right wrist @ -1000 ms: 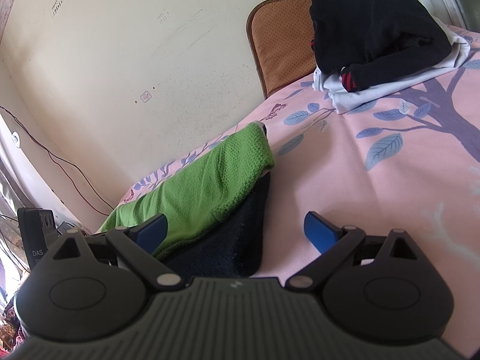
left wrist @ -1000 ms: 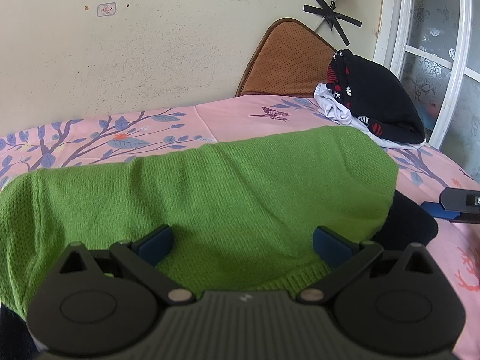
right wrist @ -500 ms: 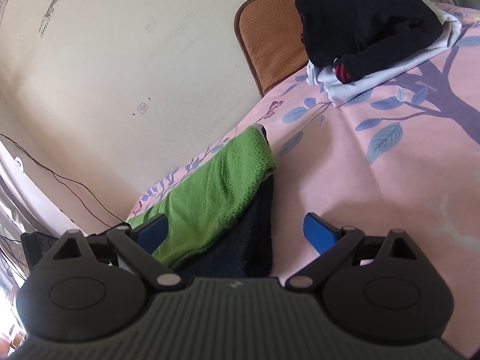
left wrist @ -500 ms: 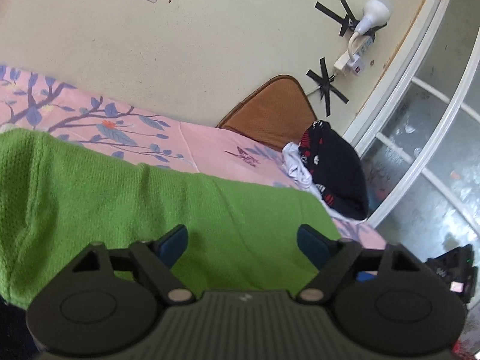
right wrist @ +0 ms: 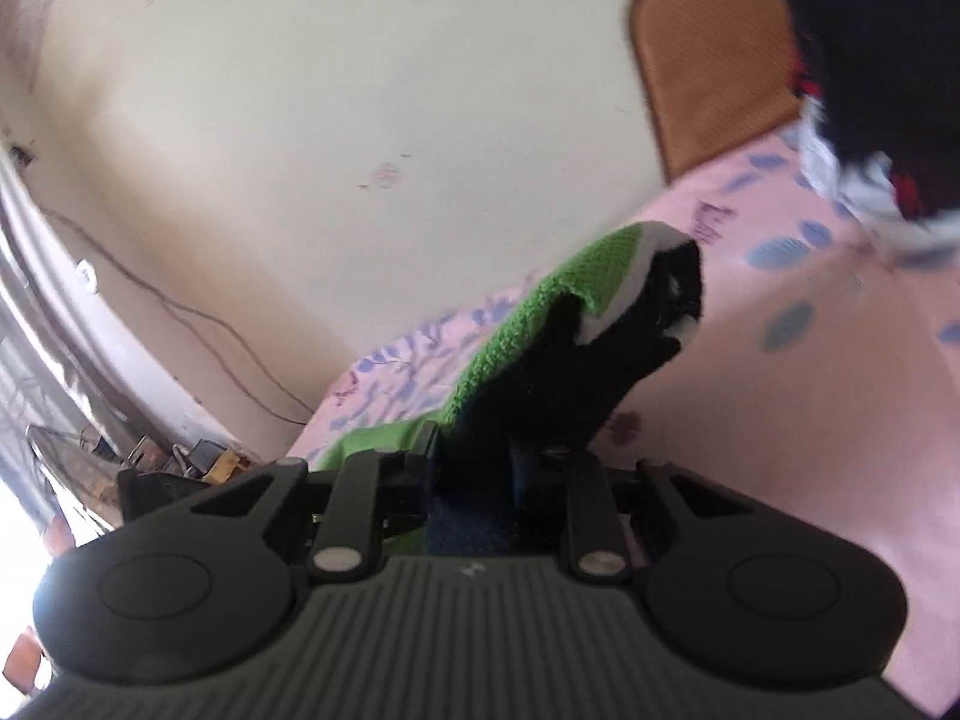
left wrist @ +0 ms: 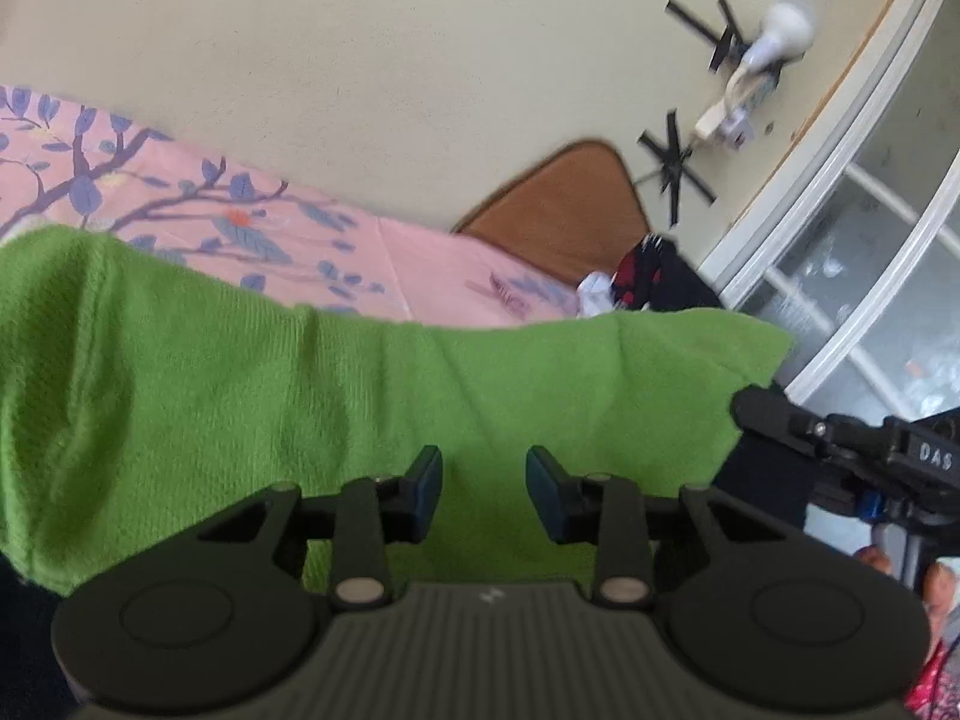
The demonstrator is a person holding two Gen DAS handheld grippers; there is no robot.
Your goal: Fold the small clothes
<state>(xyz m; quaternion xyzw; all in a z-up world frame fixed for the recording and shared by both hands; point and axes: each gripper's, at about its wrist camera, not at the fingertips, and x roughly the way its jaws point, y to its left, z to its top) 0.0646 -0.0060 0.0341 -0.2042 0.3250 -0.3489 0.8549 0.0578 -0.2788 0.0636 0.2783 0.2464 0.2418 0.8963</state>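
Note:
A green knit garment [left wrist: 360, 396] with a black part [right wrist: 576, 372] lies across the pink floral bed sheet [left wrist: 420, 258]. My left gripper [left wrist: 483, 474] sits low over its near edge. Its jaws are closing, a gap still shows between the blue pads, and green cloth lies between them. My right gripper [right wrist: 474, 450] is closing too, and its pads press on the black cloth, which rises from the bed in front of it. In the left wrist view the right gripper [left wrist: 744, 414] holds the garment's right corner, and that end is lifted.
A pile of black and white clothes [right wrist: 870, 60] sits at the bed's far end beside a brown cushion [left wrist: 564, 204] against the wall. A glass-paned door [left wrist: 870, 276] stands to the right. Cables and clutter [right wrist: 180, 456] lie off the bed's left side.
Both grippers have narrowed from wide open. The right one has closed on the black cloth and risen, lifting that end. The left one has rolled and shifted along the green cloth.

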